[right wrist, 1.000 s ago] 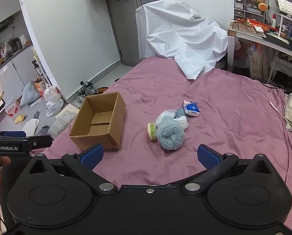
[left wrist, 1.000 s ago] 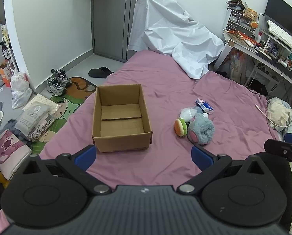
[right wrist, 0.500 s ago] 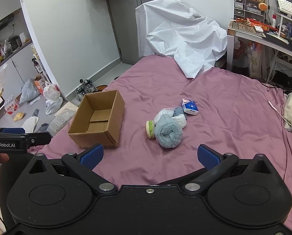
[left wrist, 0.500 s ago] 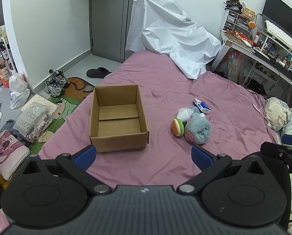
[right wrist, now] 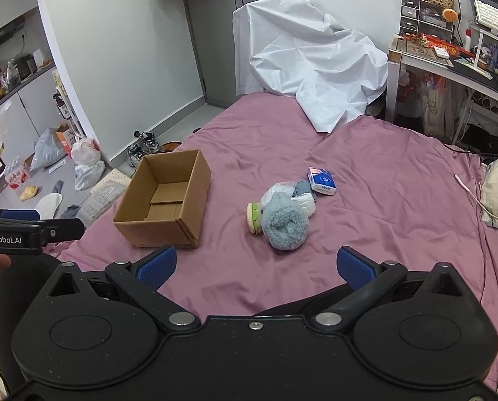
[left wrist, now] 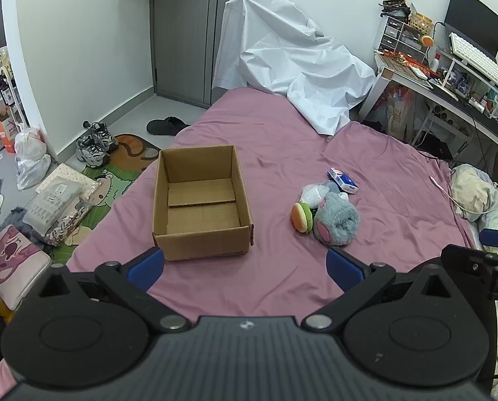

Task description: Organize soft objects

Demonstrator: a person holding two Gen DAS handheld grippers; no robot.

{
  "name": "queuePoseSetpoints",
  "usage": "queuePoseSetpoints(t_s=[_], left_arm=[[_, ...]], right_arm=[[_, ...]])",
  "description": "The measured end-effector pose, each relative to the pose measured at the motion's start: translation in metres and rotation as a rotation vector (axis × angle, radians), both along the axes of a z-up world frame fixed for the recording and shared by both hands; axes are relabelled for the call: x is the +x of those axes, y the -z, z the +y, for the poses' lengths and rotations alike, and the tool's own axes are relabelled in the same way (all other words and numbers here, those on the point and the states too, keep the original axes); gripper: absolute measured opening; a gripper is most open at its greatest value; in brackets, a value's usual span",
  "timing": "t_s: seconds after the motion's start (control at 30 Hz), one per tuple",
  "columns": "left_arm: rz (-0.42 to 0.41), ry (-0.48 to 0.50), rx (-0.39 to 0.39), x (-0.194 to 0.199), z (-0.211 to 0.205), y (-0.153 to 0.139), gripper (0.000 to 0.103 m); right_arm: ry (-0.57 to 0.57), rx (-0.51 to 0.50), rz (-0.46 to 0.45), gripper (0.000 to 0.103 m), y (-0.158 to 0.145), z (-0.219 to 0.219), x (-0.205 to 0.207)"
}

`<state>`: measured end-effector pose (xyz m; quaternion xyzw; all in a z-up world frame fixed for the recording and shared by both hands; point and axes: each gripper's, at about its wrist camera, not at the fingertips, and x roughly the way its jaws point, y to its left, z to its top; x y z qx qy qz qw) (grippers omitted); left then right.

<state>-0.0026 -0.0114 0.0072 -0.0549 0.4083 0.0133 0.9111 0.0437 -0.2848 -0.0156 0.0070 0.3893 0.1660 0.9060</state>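
An open, empty cardboard box [left wrist: 200, 204] [right wrist: 163, 200] sits on the purple bed sheet [left wrist: 282, 153]. To its right lies a small pile: a blue-grey plush toy [left wrist: 336, 222] [right wrist: 284, 225], a plush burger [left wrist: 300, 217] [right wrist: 253, 217], a white bagged item [left wrist: 312, 193] [right wrist: 279, 188] and a blue tissue pack [left wrist: 342, 180] [right wrist: 321, 180]. My left gripper [left wrist: 245, 267] is open and empty, held near the box's front. My right gripper [right wrist: 255, 264] is open and empty, a short way in front of the plush toy.
A white sheet [left wrist: 292, 67] covers something at the bed's far end. A cluttered desk [left wrist: 449, 77] stands at the right. Shoes [left wrist: 93, 143], bags and a mat lie on the floor at the left. A bundled blanket [left wrist: 479, 197] lies at the bed's right edge.
Both grippers have drifted slightly; the box and pile sit a little further left and higher in both views. Nothing was grasped or moved.
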Motion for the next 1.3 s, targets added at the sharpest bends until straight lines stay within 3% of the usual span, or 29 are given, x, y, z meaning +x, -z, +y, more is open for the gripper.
queuePoseSetpoints(t_s=[0.8,1.3], left_arm=[[0.013,-0.006,-0.016,0.01,-0.007,0.01,0.102],[0.052,-0.002,-0.036,0.042,-0.022,0.037,0.102]], right_arm=[[-0.016,-0.004,0.01,0.103,0.007,0.0,0.004],[-0.007,0.024,0.058,0.103,0.036,-0.007,0.032]])
